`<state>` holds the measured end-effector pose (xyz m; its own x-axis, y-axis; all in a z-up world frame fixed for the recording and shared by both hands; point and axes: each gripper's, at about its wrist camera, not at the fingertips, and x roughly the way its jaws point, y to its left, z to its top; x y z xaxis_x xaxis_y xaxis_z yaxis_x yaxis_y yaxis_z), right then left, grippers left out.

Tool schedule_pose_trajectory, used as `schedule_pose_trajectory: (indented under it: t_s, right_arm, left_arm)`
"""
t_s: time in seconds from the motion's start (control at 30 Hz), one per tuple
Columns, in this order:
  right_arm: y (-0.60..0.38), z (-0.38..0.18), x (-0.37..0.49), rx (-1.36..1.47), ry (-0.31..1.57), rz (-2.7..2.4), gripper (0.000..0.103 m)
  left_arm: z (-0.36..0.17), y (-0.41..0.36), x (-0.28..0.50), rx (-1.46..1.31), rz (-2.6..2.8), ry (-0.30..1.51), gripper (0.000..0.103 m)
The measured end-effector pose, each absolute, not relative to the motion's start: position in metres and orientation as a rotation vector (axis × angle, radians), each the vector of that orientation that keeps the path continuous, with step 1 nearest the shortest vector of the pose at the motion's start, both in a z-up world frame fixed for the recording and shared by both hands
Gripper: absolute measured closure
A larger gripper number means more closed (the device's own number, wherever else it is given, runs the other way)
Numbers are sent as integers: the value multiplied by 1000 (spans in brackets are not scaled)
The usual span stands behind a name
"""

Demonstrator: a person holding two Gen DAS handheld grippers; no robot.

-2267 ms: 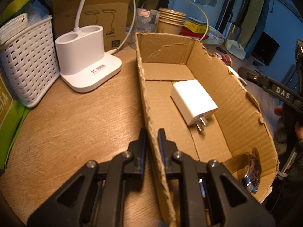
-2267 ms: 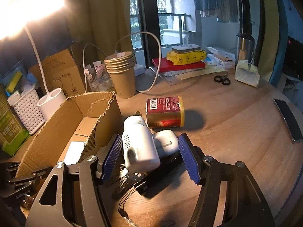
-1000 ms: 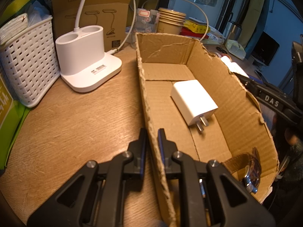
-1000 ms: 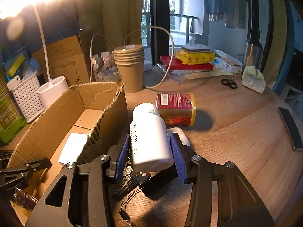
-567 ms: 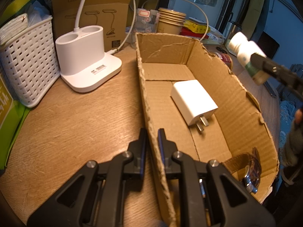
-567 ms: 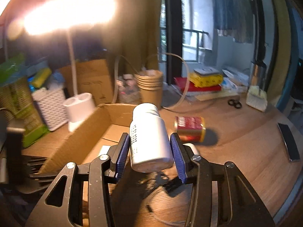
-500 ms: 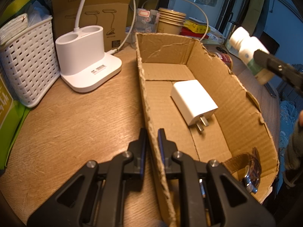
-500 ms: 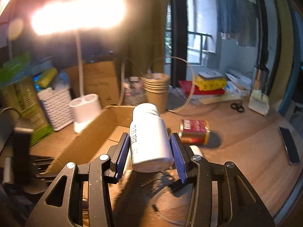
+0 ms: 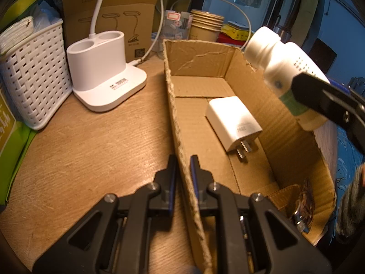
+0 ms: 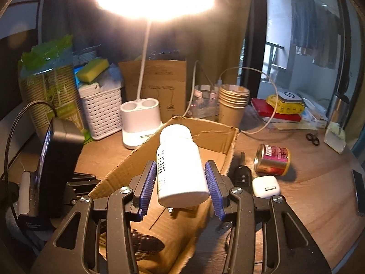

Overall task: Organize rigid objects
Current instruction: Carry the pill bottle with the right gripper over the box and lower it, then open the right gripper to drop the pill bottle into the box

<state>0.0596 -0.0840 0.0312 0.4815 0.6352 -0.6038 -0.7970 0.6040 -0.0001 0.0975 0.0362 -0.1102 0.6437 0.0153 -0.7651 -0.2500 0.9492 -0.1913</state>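
2 grippers: our right gripper (image 10: 180, 182) clasps the white pill bottle (image 10: 179, 169) above the cardboard box (image 9: 285, 123), long axis along the fingers, cap pointing away. Our left gripper (image 9: 182, 166) pinches the box's wall.

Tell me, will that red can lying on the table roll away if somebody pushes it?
Probably yes. The red can lies on its side on the smooth wooden table, so a nudge across its round body would likely roll it. Pushed end-on, it should slide instead. It looks like rigid metal, so it probably won't dent.
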Motion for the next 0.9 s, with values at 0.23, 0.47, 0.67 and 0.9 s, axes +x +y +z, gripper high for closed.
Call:
schedule_pose_trajectory:
  t_s: [0.23, 0.47, 0.67, 0.9]
  right_arm:
    - [-72, 20, 57, -337, 664, 916, 56]
    - [-58, 6, 50, -407, 719, 932, 56]
    - [-58, 6, 52, -410, 737, 936, 57]
    - [-60, 7, 53, -403, 731, 931, 56]
  left_arm:
    - [-110, 36, 97, -293, 154, 861, 90]
    - [-110, 36, 98, -291, 155, 862, 90]
    - [-110, 38, 99, -290, 154, 863, 90]
    - [-109, 38, 99, -290, 154, 863, 90]
